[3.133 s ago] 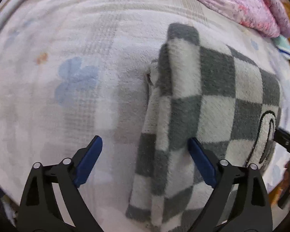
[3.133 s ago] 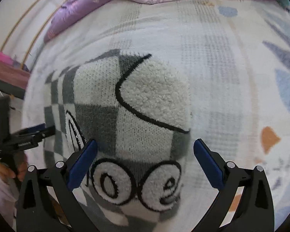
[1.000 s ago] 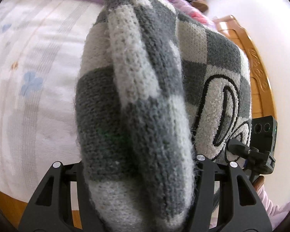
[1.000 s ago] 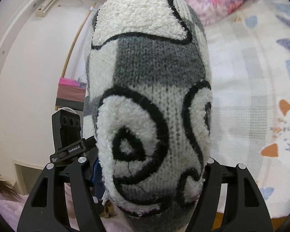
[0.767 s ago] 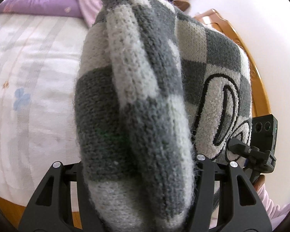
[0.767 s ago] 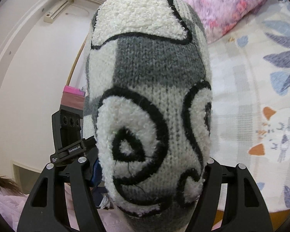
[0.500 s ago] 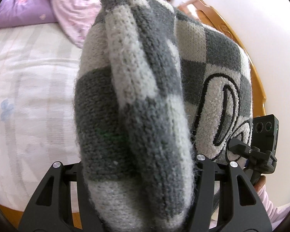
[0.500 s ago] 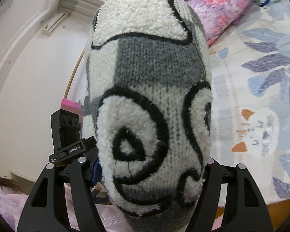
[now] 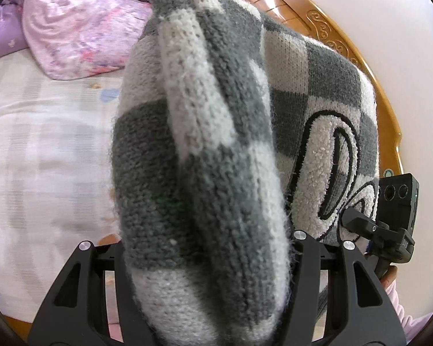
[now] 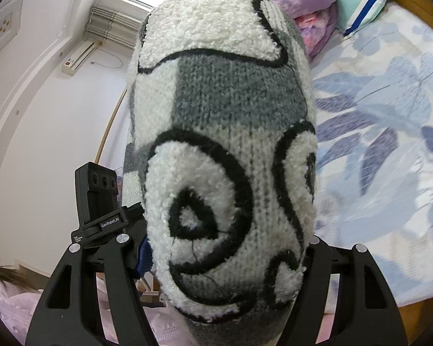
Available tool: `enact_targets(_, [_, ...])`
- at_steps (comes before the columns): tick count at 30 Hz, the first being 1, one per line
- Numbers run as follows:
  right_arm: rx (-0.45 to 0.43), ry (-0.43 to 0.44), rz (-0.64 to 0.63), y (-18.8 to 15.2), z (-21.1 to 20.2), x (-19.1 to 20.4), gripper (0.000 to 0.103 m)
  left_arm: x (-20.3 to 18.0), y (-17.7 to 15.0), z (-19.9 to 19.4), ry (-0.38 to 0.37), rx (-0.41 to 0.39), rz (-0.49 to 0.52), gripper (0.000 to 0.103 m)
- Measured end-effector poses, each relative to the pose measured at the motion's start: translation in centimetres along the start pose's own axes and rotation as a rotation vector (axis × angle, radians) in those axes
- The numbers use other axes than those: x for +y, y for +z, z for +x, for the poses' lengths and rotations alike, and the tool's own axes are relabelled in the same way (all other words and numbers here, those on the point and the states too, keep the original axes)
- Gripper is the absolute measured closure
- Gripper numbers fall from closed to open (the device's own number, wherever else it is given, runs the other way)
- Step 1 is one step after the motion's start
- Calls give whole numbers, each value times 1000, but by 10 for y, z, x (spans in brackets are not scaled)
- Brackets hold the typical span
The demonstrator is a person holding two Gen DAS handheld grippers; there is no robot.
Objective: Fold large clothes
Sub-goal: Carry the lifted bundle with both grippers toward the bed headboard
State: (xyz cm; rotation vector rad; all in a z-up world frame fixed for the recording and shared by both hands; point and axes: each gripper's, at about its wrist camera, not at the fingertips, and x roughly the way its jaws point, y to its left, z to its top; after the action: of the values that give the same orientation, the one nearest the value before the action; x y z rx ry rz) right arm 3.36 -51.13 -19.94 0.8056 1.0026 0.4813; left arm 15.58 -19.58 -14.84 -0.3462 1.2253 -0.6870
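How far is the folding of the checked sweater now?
Done: the checked sweater is already a thick folded bundle. In hand: the left gripper and right gripper each clamp one end, holding it off the bed. Left: setting it down somewhere; where, the views do not show.
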Motion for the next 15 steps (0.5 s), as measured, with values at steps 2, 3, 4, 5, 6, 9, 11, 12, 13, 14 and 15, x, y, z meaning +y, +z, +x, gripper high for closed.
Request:
enact_targets(2, [6, -12, 0, 23, -20, -16, 38, -18, 11, 30, -1, 10, -9, 47])
enact_targets(3, [7, -15, -1, 30, -29, -22, 38, -31, 15, 40, -3, 15, -12, 47])
enact_targets(4, [10, -18, 4, 42, -37, -37, 38, -41, 22, 57, -7, 17, -19, 47])
enact_targets(5, [14, -18, 3, 49, -40, -45, 38, -52, 25, 69, -9, 19, -20, 47])
enact_targets(6, [20, -20, -1, 60, -45, -57, 38, -57, 30, 84, -10, 21, -23, 47])
enact_targets(9, [40, -22, 1, 92, -54, -90, 38, -73, 47, 127, -3, 27, -37, 47])
enact_targets(11, [59, -22, 2, 117, -52, -112, 38, -79, 63, 158, 6, 30, -52, 47])
enact_targets(12, [68, -22, 4, 130, -52, -122, 38, -82, 69, 177, 14, 31, -57, 47])
enact_targets(13, [79, -22, 7, 143, -47, -140, 37, -86, 76, 192, 19, 32, -65, 47])
enact_targets(14, [93, -21, 7, 154, -46, -157, 37, -85, 81, 206, 23, 34, -72, 47])
enact_targets(15, [101, -25, 9, 168, -49, -171, 37, -83, 87, 225, 27, 37, -83, 47])
